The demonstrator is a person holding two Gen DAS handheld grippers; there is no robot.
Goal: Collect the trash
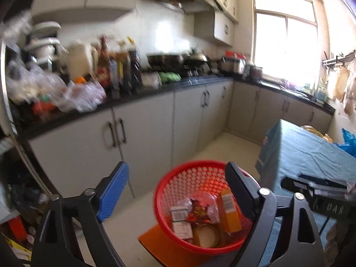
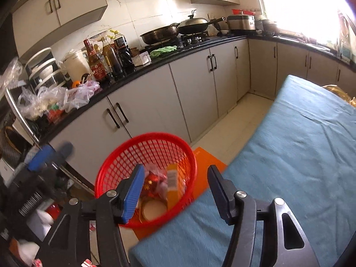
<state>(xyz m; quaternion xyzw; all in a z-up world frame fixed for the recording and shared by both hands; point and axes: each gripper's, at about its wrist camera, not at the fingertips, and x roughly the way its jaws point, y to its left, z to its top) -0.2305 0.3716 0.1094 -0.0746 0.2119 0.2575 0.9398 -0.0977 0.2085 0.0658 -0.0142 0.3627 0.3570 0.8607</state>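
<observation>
**Both grippers empty above the basket**

The left gripper (image 1: 176,185) stands wide, holding nothing; the round red plastic mesh basket (image 1: 178,173), with wrappers and cartons inside, sits just below it. The right gripper (image 2: 175,191) is also parted and empty, the teal-clothed tabletop (image 2: 300,155) to its right. Best lift clear of the rim before seeking more trash.

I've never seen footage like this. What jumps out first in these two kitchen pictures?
The round red plastic mesh basket on the floor beside the teal-clothed table stands out, holding wrappers, an orange carton and a tape roll. Both pairs of tongs, left and right, hang open and empty above it. Behind, the black countertop is crowded with sauce bottles and pans.
</observation>
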